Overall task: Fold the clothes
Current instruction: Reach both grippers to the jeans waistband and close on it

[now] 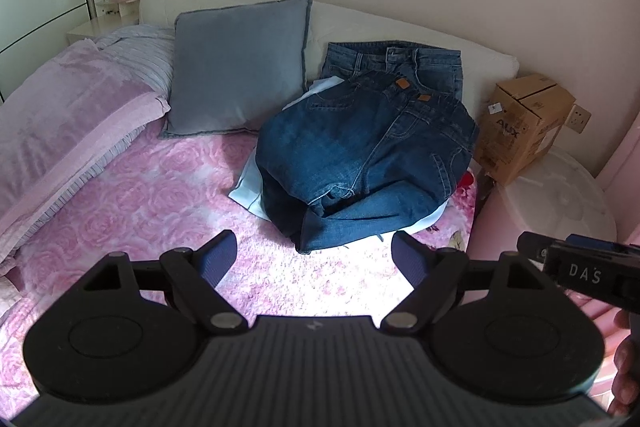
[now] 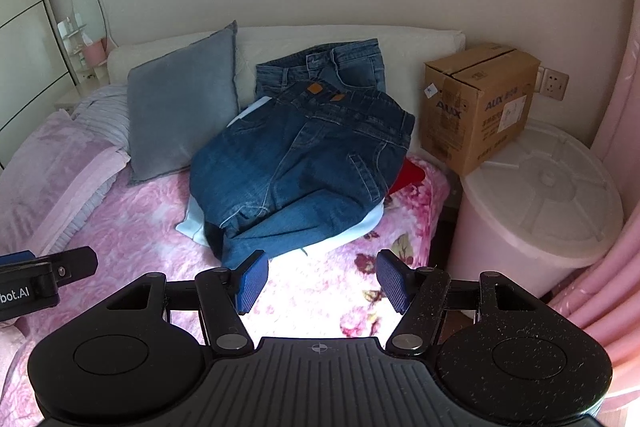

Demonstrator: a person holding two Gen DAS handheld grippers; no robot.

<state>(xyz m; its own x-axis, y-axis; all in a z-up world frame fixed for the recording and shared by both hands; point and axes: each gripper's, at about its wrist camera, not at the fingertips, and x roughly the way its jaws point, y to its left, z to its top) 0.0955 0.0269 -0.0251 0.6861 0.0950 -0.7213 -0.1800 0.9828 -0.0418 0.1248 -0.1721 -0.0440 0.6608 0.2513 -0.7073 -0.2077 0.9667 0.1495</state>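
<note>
A folded lilac blanket (image 1: 68, 115) lies at the left of the bed (image 1: 152, 195), with a grey pillow (image 1: 240, 67) propped beside it. Right of the pillow, a heap of blue jeans (image 1: 360, 151) sits on pale cloth (image 2: 192, 223), with another pair (image 2: 332, 67) against the headboard. Both the left gripper (image 1: 314, 259) and right gripper (image 2: 322, 281) hover short of the heap, fingers wide apart, holding nothing. A cardboard box (image 2: 476, 103) rests on a white-lidded bin (image 2: 552, 195) at far right.
</note>
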